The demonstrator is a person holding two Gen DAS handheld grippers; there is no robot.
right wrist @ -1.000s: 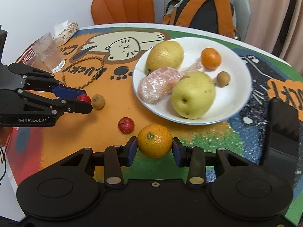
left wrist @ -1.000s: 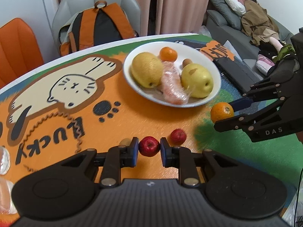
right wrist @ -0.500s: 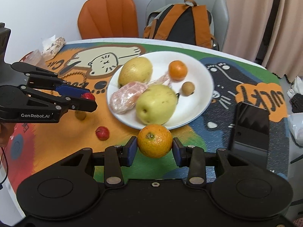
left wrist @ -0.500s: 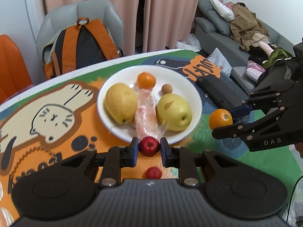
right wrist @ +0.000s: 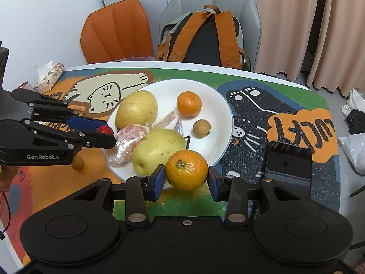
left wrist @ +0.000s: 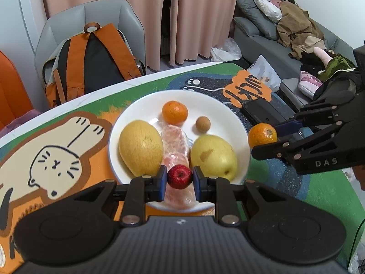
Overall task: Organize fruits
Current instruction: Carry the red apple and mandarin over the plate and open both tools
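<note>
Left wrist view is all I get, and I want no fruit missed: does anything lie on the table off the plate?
Observer: Yes. A small brown fruit lies on the table, left of the white plate, partly hidden below the left gripper that holds the small red fruit.
Operator: Where is the right gripper's orange?
Observer: The right gripper holds the orange at the plate's near rim, beside a yellow-green pear.
Operator: Anything else on that left side?
Observer: A crumpled packet sits at the table's far left edge.
</note>
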